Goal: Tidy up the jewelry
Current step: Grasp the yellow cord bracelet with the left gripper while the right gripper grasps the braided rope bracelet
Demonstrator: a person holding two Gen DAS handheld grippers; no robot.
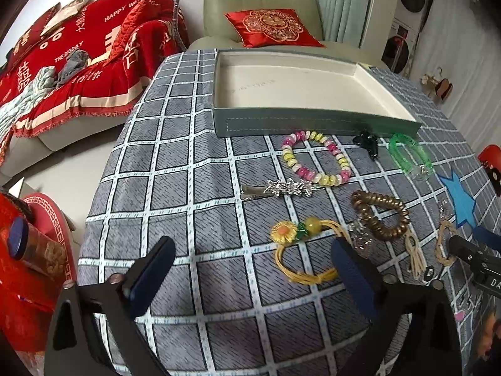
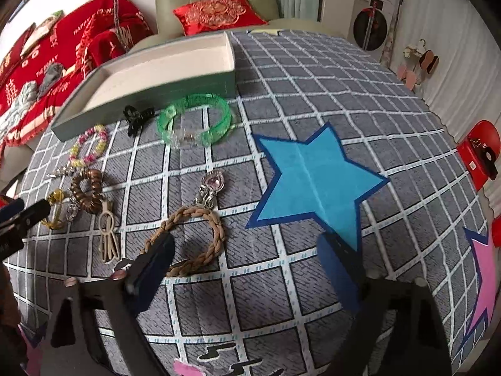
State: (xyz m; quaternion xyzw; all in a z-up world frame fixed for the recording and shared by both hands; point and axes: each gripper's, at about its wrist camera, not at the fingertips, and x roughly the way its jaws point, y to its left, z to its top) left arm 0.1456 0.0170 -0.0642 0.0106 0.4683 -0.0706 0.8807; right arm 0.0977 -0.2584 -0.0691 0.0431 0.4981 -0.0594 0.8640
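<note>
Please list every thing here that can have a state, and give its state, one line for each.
box: open, empty
green bangle: flat on cloth, outside box
black claw clip: on cloth beside box
braided bracelet: on cloth, ungripped
yellow flower bracelet: on cloth, ungripped
left gripper: open, empty
right gripper: open, empty

Woven matt tablecloth point(image 1: 194, 188) — glossy plastic bangle point(image 2: 195, 119), shiny metal clip point(image 1: 281, 188)

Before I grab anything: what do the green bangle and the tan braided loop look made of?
Green bangle: looks like translucent glossy plastic, since the cloth shows through it. Braided loop: matte twisted cord or leather-like strands with a visible plait; which one is unclear.
</note>
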